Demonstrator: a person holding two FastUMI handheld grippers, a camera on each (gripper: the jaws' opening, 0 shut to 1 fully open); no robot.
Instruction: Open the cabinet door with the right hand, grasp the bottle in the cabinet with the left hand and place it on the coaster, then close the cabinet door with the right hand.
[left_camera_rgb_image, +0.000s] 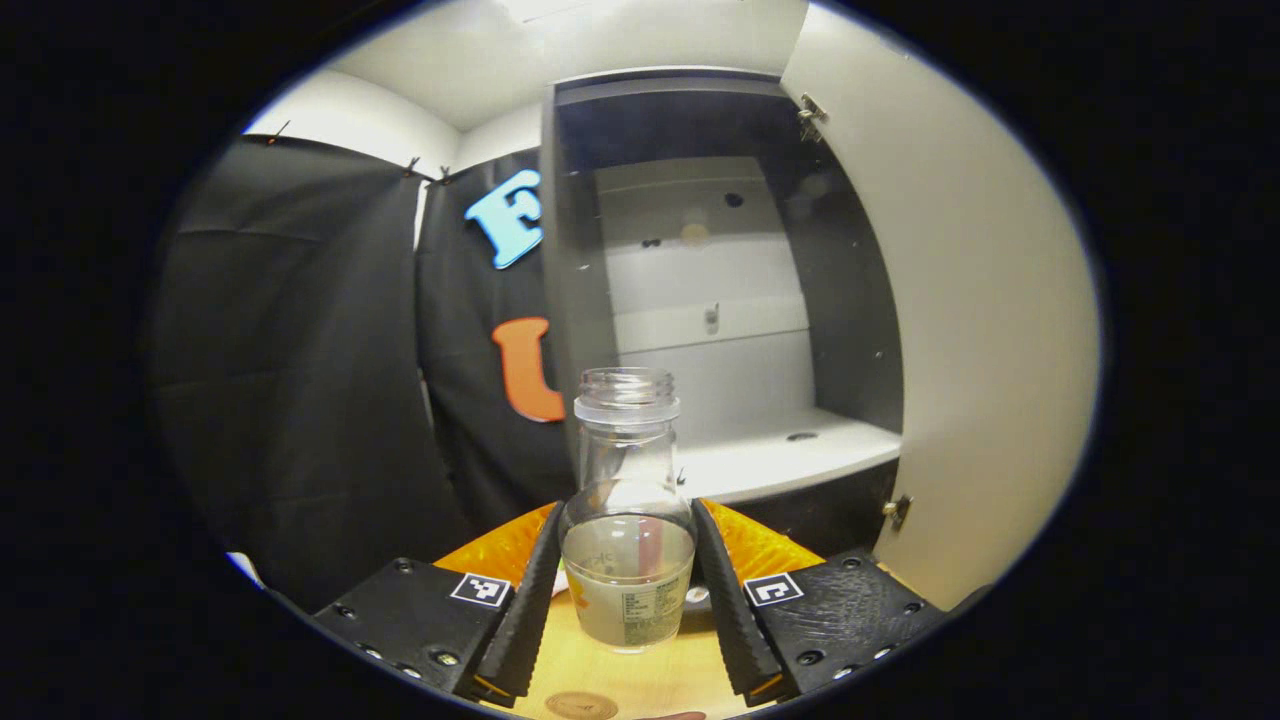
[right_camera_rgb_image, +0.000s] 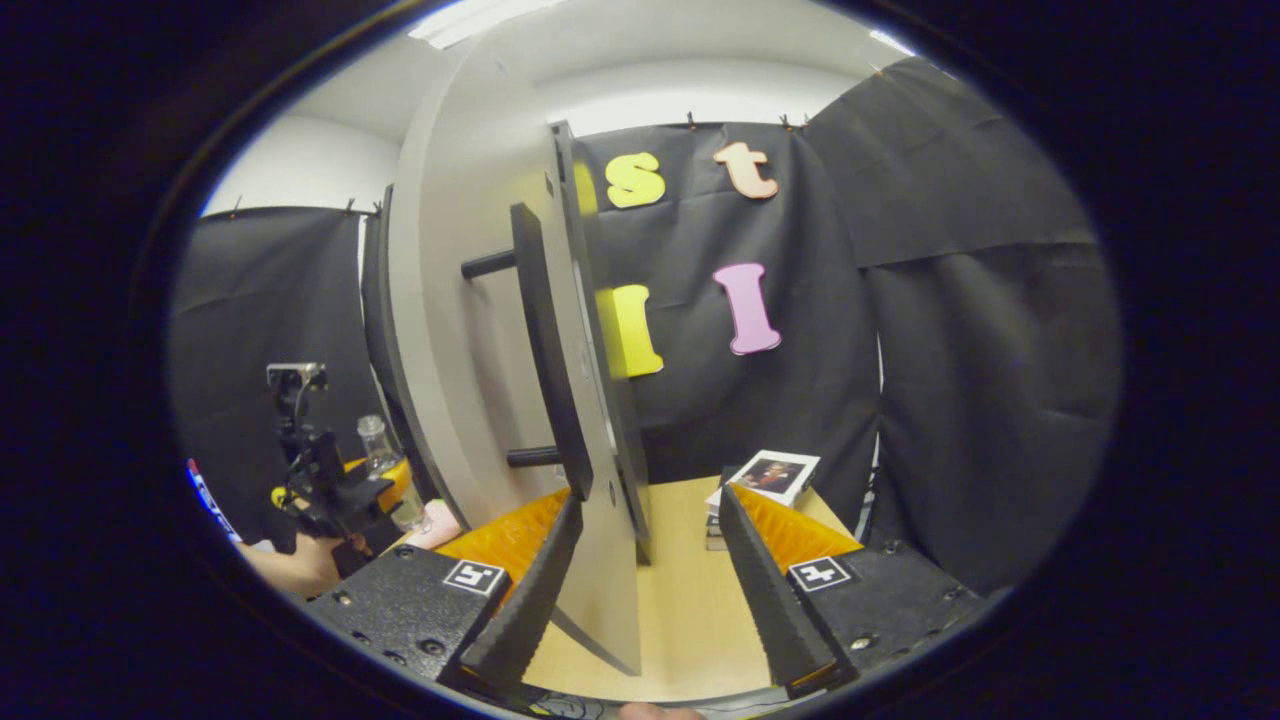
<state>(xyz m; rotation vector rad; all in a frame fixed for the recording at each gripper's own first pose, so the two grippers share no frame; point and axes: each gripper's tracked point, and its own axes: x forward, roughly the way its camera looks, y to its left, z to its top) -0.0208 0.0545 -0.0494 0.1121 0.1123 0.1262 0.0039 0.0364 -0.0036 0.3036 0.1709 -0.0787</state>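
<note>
Left gripper (left_camera_rgb_image: 627, 590) fingers sit close on both sides of the clear uncapped plastic bottle with a little cloudy liquid (left_camera_rgb_image: 627, 530), flanking its lower body; they look pressed against it, so a hold, judged. Bottle axis is upright, neck pointing up, centred between the fingers, out in front of the open grey cabinet (left_camera_rgb_image: 700, 300) whose pale shelf (left_camera_rgb_image: 780, 460) sits behind it. Bottle base is low over the light wooden tabletop (left_camera_rgb_image: 600, 670); touching or just above, cannot tell. A round tan coaster (left_camera_rgb_image: 581, 707) edge shows at the bottom, nearer the camera than the bottle, so the placing move likely runs back toward the holder. Right gripper (right_camera_rgb_image: 650, 600) spread wide, nothing held, straddling the edge of the open grey cabinet door (right_camera_rgb_image: 470, 330), its black bar handle (right_camera_rgb_image: 545, 350) just above the left finger. Right hand is nearer the door for closing.
</note>
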